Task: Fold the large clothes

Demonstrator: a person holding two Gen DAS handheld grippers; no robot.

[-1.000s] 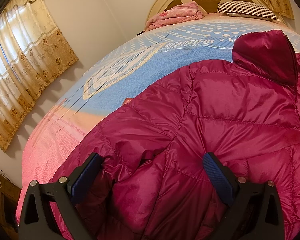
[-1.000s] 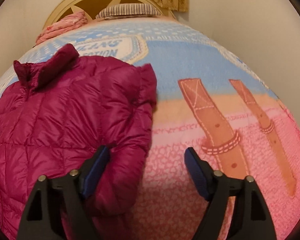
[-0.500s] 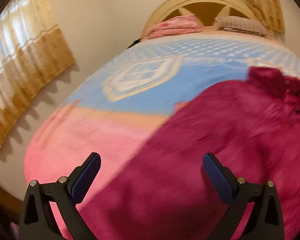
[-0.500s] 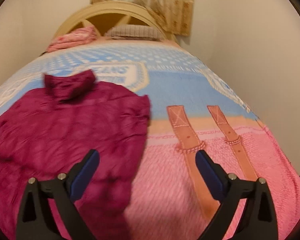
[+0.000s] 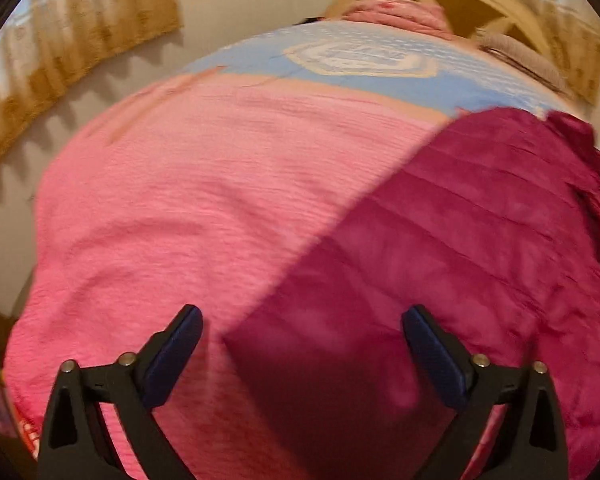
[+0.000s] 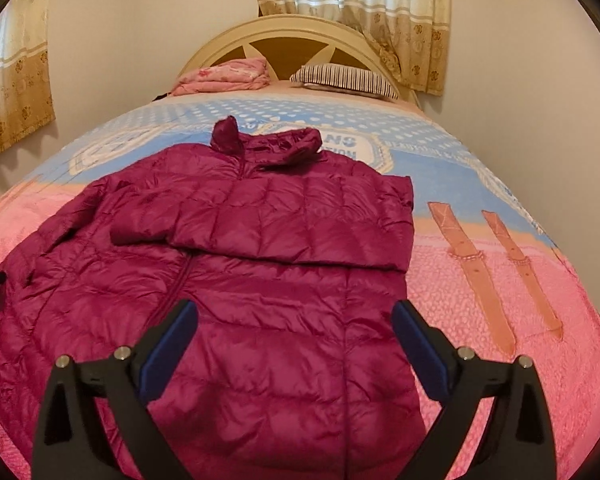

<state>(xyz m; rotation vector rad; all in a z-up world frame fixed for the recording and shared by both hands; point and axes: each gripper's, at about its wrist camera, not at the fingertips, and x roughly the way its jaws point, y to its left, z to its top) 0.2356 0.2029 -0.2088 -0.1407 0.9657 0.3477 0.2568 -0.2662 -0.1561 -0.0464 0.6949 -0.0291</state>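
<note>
A magenta quilted down jacket [image 6: 260, 288] lies front up on the bed, collar toward the headboard. Its right sleeve [image 6: 260, 228] is folded across the chest; the left sleeve [image 6: 52, 248] lies spread out to the side. My right gripper [image 6: 294, 340] is open and empty, raised above the jacket's lower body. In the blurred left wrist view the jacket [image 5: 480, 272] fills the right side, and my left gripper [image 5: 302, 344] is open and empty above the left sleeve's cuff end.
The bed has a pink and blue blanket [image 6: 500, 288] with belt-strap prints. A folded pink cloth [image 6: 228, 74] and a striped pillow [image 6: 344, 80] lie by the cream headboard [image 6: 288, 40]. Curtains [image 6: 12, 80] hang on the left wall and behind the bed.
Both grippers have pulled back and up from the jacket. The right view now takes in the whole jacket. The left view has swung left toward the pink blanket.
</note>
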